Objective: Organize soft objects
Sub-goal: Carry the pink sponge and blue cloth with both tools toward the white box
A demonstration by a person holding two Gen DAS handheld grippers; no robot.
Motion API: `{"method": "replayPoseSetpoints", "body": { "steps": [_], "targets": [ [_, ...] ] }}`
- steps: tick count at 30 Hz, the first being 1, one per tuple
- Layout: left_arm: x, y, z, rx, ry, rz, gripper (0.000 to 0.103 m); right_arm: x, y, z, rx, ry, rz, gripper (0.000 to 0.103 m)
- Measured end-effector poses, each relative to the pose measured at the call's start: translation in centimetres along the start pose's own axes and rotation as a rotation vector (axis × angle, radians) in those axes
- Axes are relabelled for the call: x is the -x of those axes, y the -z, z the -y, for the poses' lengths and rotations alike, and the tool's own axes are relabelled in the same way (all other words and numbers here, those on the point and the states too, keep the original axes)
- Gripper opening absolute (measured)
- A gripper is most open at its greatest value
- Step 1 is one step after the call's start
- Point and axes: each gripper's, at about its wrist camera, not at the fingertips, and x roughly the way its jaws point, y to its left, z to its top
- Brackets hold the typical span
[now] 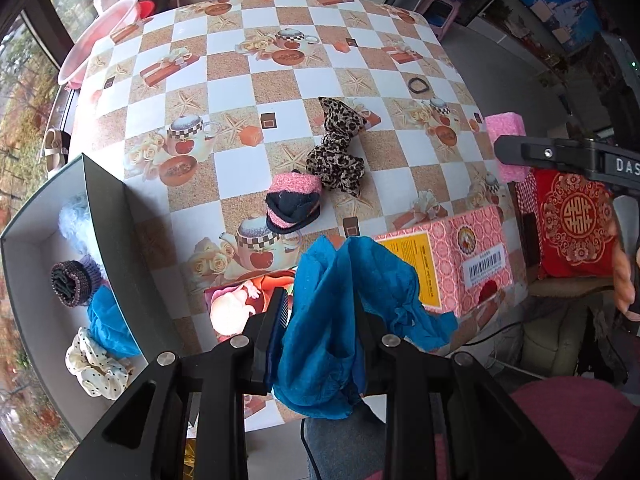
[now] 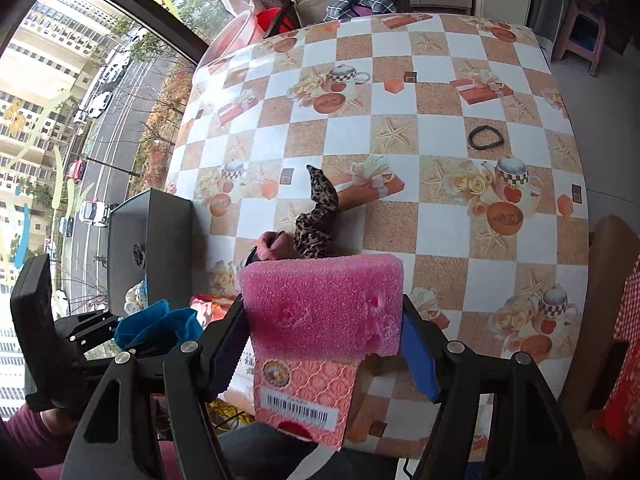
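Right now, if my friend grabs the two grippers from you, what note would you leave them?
Left gripper: shut on a blue cloth, lifted off the table.
Right gripper: shut on a pink sponge, also in the air.
Done: the grey box at the left already holds two scrunchies, a blue cloth and something fluffy.
Left: put away what you hold, then the leopard scrunchie, the pink-and-black sock and the black hair tie, all on the table.

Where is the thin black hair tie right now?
The thin black hair tie lies flat on the checkered tablecloth, alone toward the far right of the table in both wrist views, beyond the leopard-print fabric scrunchie.
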Motion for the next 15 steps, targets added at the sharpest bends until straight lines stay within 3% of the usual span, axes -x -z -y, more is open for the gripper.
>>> {"method": "replayPoseSetpoints", "body": {
  "steps": [15],
  "targets": [
    [1.3, 1.7, -1.0, -0.026, 0.044, 0.059, 0.031, 1.3, 6.2, -6.4, 0.077, -0.014, -0.056, 0.072]
  ]
}}
